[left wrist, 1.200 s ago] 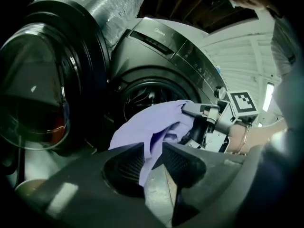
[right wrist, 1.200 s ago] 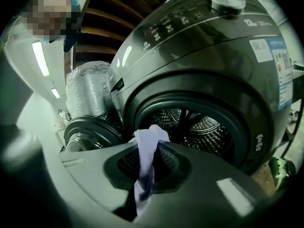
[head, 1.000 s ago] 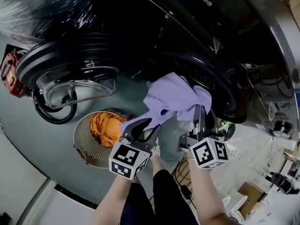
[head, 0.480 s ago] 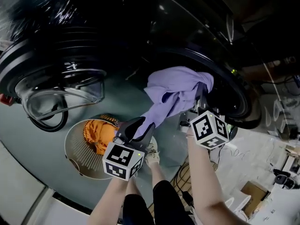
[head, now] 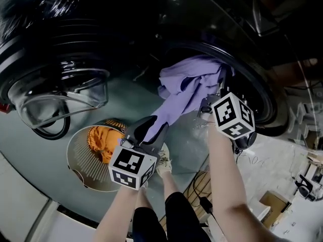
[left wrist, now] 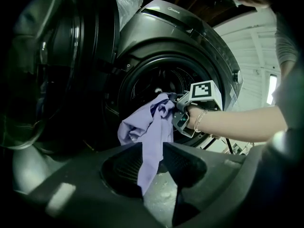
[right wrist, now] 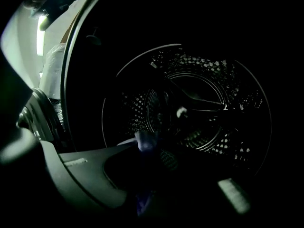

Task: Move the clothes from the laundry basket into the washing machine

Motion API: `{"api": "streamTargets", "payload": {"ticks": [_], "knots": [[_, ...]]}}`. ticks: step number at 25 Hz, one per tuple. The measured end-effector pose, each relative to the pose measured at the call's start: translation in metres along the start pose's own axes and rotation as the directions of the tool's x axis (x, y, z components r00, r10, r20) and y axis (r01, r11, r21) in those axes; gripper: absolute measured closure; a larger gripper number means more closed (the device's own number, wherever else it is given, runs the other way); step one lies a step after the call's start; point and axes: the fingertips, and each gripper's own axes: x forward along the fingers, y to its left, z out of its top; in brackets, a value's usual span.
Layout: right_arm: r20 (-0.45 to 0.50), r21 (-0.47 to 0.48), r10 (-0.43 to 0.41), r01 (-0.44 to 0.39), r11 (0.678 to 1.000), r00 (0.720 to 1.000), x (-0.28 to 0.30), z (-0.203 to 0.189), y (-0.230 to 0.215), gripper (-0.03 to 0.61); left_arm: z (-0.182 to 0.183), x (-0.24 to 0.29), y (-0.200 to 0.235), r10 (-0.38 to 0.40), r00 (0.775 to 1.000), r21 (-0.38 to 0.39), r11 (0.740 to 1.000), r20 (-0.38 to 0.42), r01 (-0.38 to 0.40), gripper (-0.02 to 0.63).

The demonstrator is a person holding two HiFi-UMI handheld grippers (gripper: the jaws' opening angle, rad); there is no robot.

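The washing machine (left wrist: 190, 37) fills the far side, its drum (right wrist: 199, 108) open and dark. The laundry basket (head: 81, 160) sits near left on the floor with an orange garment (head: 101, 142) in it. The purple shirt (head: 186, 79) hangs at the drum's mouth, stretched between both tools. The right gripper (head: 216, 88), jaws pressed on the bunched upper end, should carry it deep past the rim before releasing (a shallow drop may slide out). The left gripper (head: 149, 130), pinching the tail, should feed that in afterwards.
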Motion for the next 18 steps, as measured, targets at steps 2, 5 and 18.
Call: {"api": "streamTargets", "payload": {"ticks": [2,5,18], "knots": [[0.021,0.001,-0.015,0.015,1.000,1.000,0.006,0.007,-0.003,0.546,-0.002,-0.001,0.002,0.002,1.000,-0.002,1.000,0.000,-0.002,0.495],[0.014,-0.007,-0.031,0.031,0.999,0.999,0.017,0.003,-0.007,0.546,-0.004,-0.003,0.007,0.008,1.000,-0.008,1.000,-0.001,-0.008,0.495],[-0.241,0.063,-0.044,0.061,0.996,0.969,0.030,-0.064,-0.023,0.164,-0.019,-0.002,0.020,0.004,0.999,-0.036,0.999,-0.035,-0.005,0.495]]}}
